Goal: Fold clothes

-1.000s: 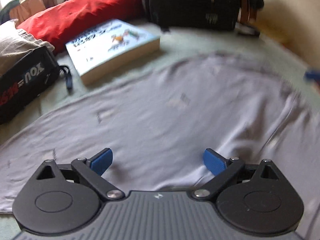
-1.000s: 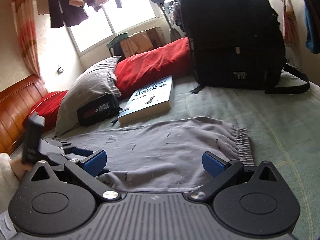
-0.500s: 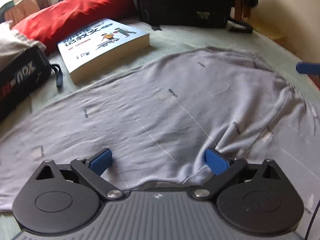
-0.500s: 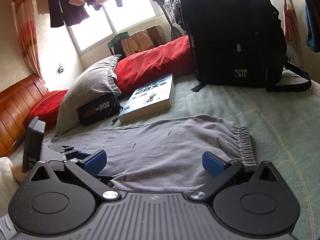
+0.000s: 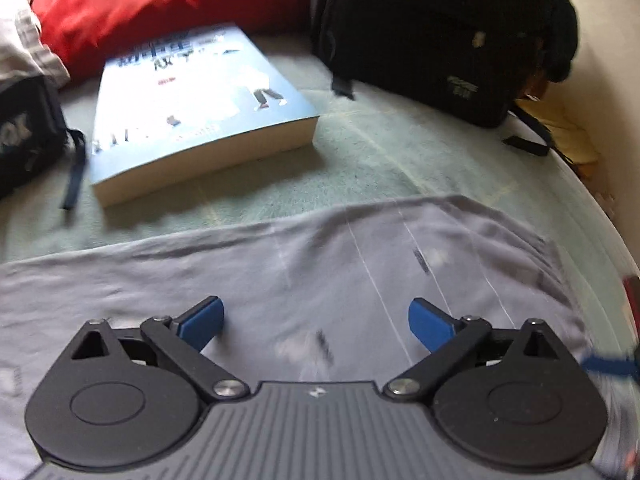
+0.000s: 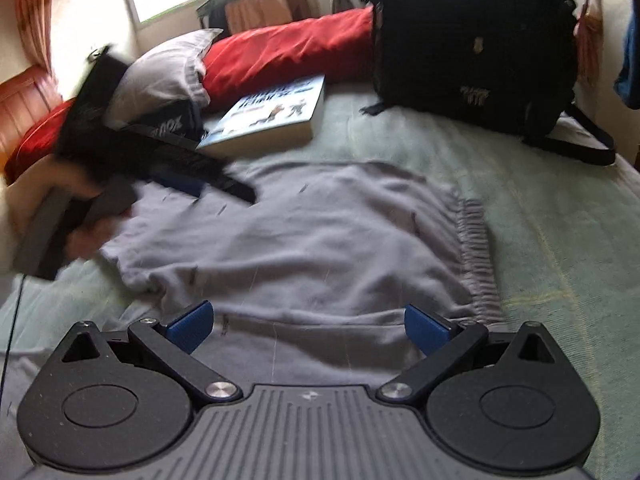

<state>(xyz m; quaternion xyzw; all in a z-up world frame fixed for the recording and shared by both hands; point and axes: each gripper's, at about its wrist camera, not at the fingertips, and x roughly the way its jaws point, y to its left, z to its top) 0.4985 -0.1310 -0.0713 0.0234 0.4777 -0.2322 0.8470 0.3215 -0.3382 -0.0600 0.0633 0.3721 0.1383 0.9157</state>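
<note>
Both jaws wide, over grey shorts (image 6: pixel 320 240).

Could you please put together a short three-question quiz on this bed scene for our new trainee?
1. True or false: the left hand-held gripper is shut on the grey fabric garment.
2. Multiple choice: what lies directly beyond the garment's far edge in the left wrist view? A) a thick blue-covered paperback book B) a glass bottle C) a shoe
3. Fill in: the garment's gathered elastic waistband lies on the ____ side of the right wrist view.

Key: 1. False; its jaws stand wide apart above the cloth, as do those of the right hand-held gripper. 2. A. 3. Right.
</note>
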